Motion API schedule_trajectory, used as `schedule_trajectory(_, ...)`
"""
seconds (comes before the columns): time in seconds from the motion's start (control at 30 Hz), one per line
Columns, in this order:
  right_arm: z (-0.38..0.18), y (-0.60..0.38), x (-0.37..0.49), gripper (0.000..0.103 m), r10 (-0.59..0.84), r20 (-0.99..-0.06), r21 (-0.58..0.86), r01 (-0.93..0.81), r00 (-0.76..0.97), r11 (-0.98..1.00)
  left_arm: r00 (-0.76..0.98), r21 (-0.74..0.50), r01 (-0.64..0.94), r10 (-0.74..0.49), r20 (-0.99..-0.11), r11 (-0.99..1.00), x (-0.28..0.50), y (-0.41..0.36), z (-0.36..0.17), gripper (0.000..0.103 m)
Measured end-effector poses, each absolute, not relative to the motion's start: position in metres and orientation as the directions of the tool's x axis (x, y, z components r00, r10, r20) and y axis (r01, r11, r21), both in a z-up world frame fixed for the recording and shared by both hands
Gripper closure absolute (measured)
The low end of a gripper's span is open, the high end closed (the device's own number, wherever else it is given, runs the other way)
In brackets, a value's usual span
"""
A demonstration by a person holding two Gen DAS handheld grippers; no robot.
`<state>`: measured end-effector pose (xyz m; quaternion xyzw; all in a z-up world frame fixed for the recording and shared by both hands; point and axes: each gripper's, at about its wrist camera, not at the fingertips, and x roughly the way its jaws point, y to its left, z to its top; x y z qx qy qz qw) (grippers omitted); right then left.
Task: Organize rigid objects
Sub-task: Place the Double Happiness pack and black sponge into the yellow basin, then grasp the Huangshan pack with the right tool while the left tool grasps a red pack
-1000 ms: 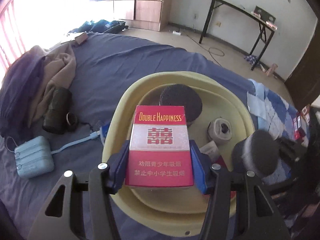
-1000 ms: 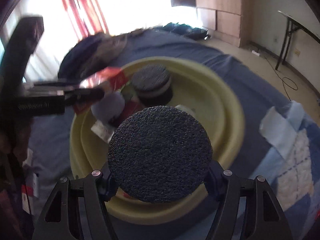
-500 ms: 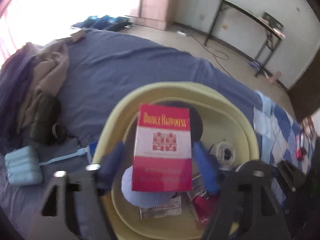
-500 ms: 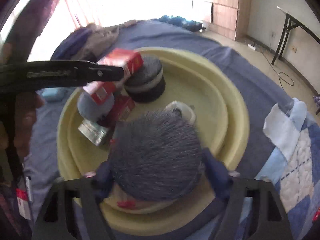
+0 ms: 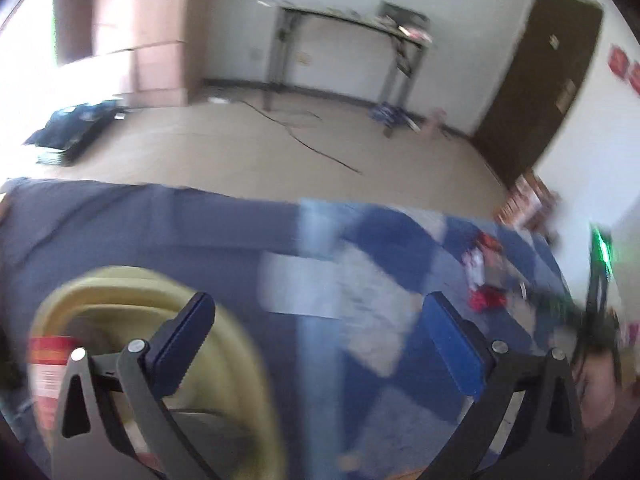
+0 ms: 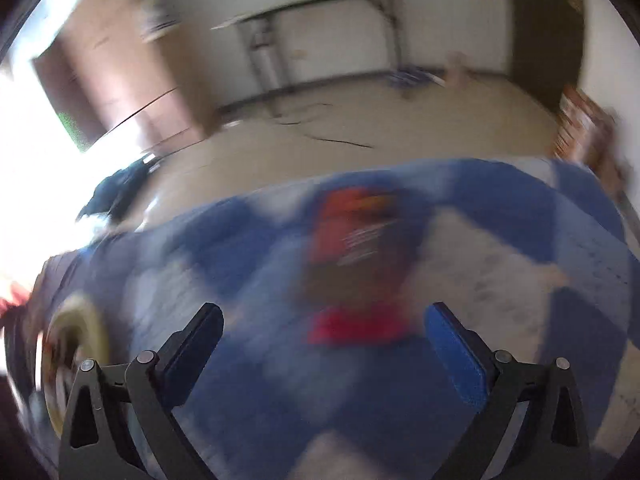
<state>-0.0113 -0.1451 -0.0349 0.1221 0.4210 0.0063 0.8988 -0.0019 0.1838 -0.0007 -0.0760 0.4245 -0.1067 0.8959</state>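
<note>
Both views are motion-blurred. My left gripper [image 5: 318, 300] has its jaws opening wide, nothing between them, over the blue checked quilt [image 5: 360, 280]. The yellow basin [image 5: 100, 276] sits at lower left with the red cigarette box [image 5: 50, 360] inside it. Small red packs [image 5: 486, 276] lie on the quilt to the right. My right gripper [image 6: 323, 310] is also opening and empty, and a blurred red pack [image 6: 356, 240] lies on the quilt just beyond its fingers. The basin [image 6: 80, 328] shows at the far left edge of the right wrist view.
Past the bed's edge is bare floor with a cable [image 5: 312, 148] and dark clothes [image 5: 76, 128]. A folding table [image 5: 348, 40], a wooden wardrobe [image 5: 140, 40] and a brown door [image 5: 540, 80] line the far wall. The other gripper [image 5: 600, 280], with a green light, is at the right edge.
The left gripper let go of the red cigarette box and the right let go of the round dark disc. Both swung right, off the basin and over the checked quilt.
</note>
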Motion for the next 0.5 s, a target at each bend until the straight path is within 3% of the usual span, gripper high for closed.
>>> schedule_trajectory(0.27, -0.051, -0.152, 0.066, 0.002, 0.142, -0.853, 0.187, 0.041, 0.502, 0.981, 0.485, -0.215, 0.265, -0.322, -0.813, 0.940, 0.004, 0.064, -0.057, 0.000)
schedule_trajectory(0.37, -0.065, -0.158, 0.077, 0.019, 0.116, -0.875, 0.137, 0.011, 0.471, 0.990, 0.457, -0.218, 0.321, -0.352, -0.817, 0.922, 0.005, 0.032, -0.062, 0.000)
schedule_trajectory(0.5, -0.066, -0.196, 0.072, 0.021, 0.150, -0.845, 0.196, 0.037, 0.514, 0.980, 0.442, -0.203, 0.381, -0.370, -0.817, 0.902, 0.011, 0.001, -0.064, 0.000)
